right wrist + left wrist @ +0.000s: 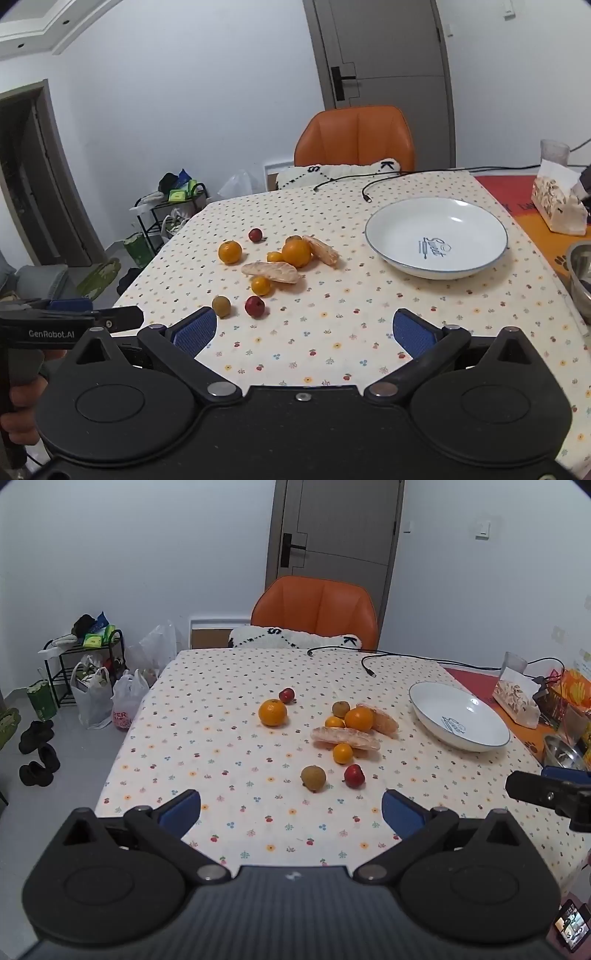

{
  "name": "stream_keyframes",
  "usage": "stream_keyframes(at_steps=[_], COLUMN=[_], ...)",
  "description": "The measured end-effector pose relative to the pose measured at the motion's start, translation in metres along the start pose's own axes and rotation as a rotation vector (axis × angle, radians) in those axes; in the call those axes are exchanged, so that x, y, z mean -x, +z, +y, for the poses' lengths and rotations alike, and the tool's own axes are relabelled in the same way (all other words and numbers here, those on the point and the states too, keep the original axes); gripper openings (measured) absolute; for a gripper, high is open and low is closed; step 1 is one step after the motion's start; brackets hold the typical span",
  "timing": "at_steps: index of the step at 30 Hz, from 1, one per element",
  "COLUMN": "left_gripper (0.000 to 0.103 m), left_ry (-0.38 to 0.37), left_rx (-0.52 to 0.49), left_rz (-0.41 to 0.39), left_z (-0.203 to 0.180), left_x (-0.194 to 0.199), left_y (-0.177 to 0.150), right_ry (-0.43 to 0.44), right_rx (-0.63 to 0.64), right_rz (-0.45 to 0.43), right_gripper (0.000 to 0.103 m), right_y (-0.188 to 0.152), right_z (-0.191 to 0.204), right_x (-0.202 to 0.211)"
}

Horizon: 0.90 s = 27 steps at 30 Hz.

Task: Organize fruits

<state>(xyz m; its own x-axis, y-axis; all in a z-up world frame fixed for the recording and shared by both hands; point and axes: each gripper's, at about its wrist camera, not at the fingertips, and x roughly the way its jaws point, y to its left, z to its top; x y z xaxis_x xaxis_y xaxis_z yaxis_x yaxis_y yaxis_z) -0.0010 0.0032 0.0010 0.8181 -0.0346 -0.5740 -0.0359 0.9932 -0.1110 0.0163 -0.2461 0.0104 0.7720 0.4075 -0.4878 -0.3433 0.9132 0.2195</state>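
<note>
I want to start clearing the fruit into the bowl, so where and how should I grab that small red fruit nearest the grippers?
Grip the red fruit across its round middle, coming down from above with the right gripper, whose jaws are open. It sits apart from the brownish fruit to its left, so each finger probably has room. Avoid the stem side, which looks less even.

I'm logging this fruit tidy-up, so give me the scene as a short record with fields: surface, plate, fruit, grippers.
surface: table with patterned cloth
plate: white plate, empty, right of the fruit
fruit: all loose on the cloth, including a lone orange, two peeled segments, a near red fruit, a brownish fruit
left gripper: open, holding nothing
right gripper: open, holding nothing
</note>
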Motion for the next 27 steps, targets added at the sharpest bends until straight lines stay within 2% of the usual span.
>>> stream_keyframes(at_steps=[1, 4, 27], left_gripper=[0.103, 0.103, 0.103], left_ry=[0.0, 0.002, 0.013], left_rx=[-0.002, -0.011, -0.034], left_rz=[0.001, 0.002, 0.01], left_z=[0.0, 0.0, -0.008], left_x=[-0.004, 0.0, 0.002], left_y=[-0.002, -0.006, -0.002], right_ry=[0.021, 0.021, 0.006], right_rx=[-0.038, -0.044, -0.025], right_rz=[0.0, -0.004, -0.006], right_gripper=[0.103, 0.103, 0.103], right_y=[-0.004, -0.002, 0.001], right_z=[-0.007, -0.008, -0.01], right_x=[-0.003, -0.001, 0.005])
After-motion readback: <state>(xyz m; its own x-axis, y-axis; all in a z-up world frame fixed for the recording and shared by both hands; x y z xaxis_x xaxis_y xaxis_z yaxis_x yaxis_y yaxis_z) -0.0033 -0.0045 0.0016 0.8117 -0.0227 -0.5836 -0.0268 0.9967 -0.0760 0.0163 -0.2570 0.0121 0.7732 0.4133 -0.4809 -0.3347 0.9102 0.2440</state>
